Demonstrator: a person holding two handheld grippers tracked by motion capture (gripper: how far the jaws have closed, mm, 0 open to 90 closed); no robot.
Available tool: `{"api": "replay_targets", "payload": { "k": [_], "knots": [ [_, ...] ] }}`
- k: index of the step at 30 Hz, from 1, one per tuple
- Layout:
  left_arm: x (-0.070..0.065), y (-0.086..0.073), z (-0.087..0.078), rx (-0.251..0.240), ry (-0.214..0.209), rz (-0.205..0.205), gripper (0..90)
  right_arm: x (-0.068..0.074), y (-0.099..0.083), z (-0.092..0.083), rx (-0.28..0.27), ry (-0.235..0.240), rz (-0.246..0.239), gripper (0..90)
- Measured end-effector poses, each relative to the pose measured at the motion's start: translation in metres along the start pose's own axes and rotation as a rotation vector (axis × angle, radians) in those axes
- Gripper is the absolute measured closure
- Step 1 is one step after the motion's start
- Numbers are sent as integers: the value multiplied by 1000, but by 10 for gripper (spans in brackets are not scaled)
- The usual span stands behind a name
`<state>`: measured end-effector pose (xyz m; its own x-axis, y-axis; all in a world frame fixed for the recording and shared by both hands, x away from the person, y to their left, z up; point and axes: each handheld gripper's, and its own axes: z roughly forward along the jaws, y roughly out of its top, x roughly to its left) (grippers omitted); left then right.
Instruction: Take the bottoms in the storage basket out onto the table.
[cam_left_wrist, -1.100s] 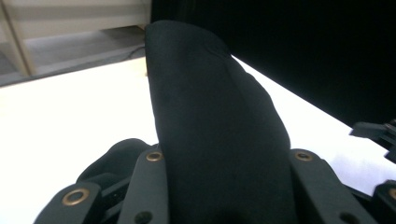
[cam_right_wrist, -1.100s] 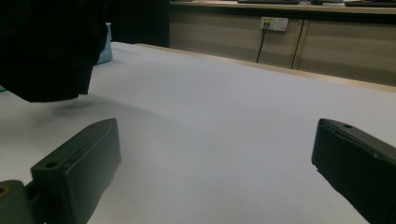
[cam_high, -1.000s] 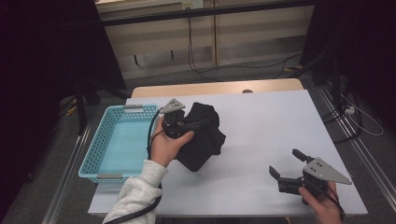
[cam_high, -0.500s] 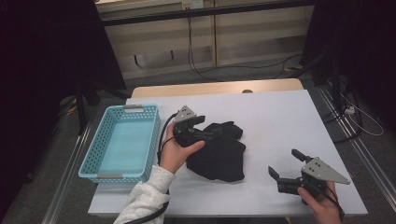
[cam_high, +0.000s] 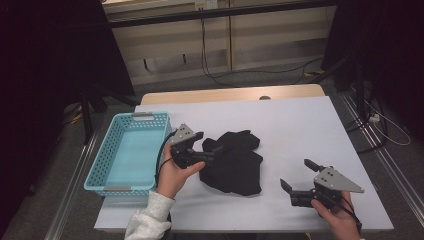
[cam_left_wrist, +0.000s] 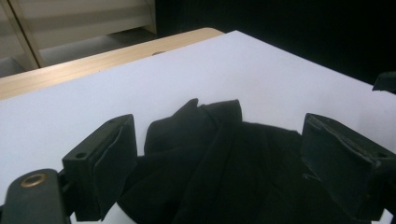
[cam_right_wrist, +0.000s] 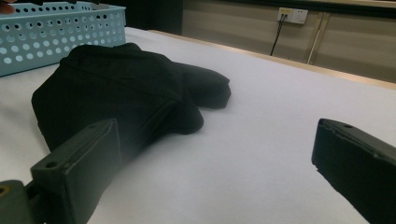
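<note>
Black cloth (cam_high: 235, 162) lies crumpled mid-tabletop (cam_high: 300, 125), just right of the blue basket (cam_high: 127, 150). Left tool (cam_high: 212, 147) sits at its edge, jaws just opened wide around the fabric without pinching. Right tool (cam_high: 297, 175) is spread apart, empty, well off.

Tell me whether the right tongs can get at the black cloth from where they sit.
Probably yes. The right tongs stand open, pointing toward the black cloth, with bare white table between them. The left tongs, jaws just opened, sit at its far edge.
</note>
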<state>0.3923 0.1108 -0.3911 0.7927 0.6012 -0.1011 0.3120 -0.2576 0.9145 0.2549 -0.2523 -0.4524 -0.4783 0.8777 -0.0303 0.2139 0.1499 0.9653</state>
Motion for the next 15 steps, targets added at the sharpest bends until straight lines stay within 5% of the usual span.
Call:
{"api": "replay_targets", "payload": {
  "k": [3,15],
  "knots": [
    [1,-1,0,20,16,26,107,1,0,3,7,6,3,3],
    [4,-10,-1,37,-4,-13,89,6,2,8,2,34,25,2]
  ]
}}
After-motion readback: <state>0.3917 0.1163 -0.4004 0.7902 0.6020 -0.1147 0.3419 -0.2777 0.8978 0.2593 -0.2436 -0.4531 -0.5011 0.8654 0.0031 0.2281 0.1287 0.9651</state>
